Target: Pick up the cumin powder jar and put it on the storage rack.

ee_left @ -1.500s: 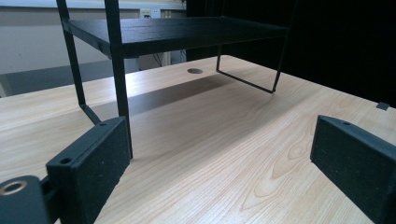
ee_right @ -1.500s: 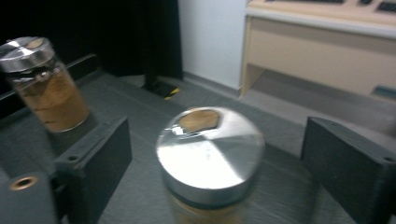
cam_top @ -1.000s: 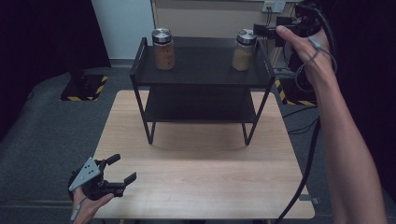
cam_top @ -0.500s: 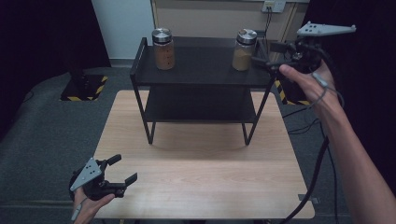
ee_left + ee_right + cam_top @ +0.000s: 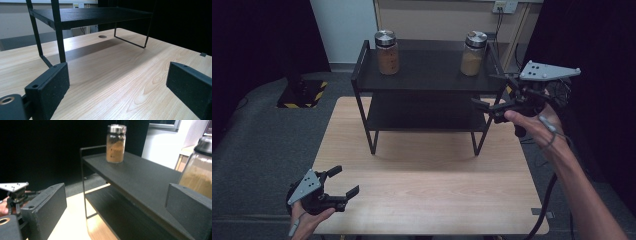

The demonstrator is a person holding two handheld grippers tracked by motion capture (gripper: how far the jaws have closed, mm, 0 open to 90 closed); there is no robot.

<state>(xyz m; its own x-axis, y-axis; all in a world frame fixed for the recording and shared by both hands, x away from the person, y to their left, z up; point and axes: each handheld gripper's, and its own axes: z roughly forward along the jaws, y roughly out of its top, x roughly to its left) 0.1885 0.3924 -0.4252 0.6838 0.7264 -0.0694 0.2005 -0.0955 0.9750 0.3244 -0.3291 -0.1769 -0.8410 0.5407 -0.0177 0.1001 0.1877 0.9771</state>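
Right hand-held gripper (image 5: 492,92) lowered from above the right jar (image 5: 474,47) to the shelf's (image 5: 427,75) right end, jaws wide, empty. Jar upright, far right on top. Left hand-held gripper (image 5: 346,182) unmoved, open, near-left bench (image 5: 437,190). Grasp likely next.

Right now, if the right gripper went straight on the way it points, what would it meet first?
Probably the black metal shelf rack: its top board lies between the open right gripper jaws. Depth is unclear; the lighter-powder glass jar stands close by.

A lab-like room: black curtains (image 5: 257,40), hazard-striped floor base (image 5: 302,94), grey carpet (image 5: 257,150).
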